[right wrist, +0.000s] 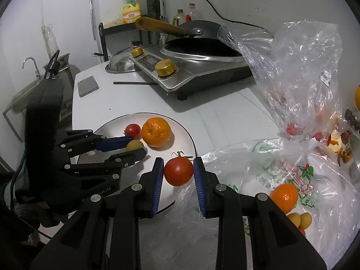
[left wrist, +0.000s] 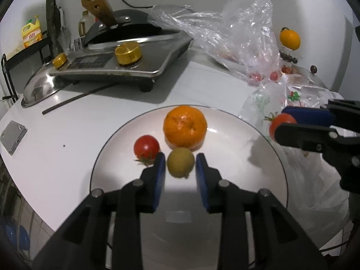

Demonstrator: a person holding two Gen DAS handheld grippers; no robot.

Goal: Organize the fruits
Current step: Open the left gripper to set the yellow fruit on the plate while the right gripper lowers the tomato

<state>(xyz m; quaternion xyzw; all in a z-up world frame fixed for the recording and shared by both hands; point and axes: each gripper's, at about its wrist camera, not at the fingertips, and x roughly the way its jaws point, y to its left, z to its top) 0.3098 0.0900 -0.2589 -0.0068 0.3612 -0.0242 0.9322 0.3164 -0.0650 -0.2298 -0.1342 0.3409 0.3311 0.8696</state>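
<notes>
On the white plate (left wrist: 236, 148) lie an orange mandarin (left wrist: 185, 126) and a small red tomato (left wrist: 146, 147). A small yellow-green fruit (left wrist: 180, 165) rests on the plate between the blue pads of my left gripper (left wrist: 180, 167), with a thin gap on each side, so the jaws stand open around it. My right gripper (right wrist: 178, 171) is shut on a larger red tomato (right wrist: 178, 172) with a green stem, held over the plate's (right wrist: 180, 132) near right rim. In the left wrist view that right gripper (left wrist: 280, 123) comes in from the right.
A steel induction cooker (right wrist: 191, 67) with gold knobs and a black wok stands behind the plate. Crumpled clear plastic bags (right wrist: 297, 72) fill the right side, with another orange (right wrist: 284, 196) and small yellow fruits (right wrist: 300, 219) on a printed bag. A phone (right wrist: 88, 86) and a dark stick (right wrist: 135, 83) lie at the left.
</notes>
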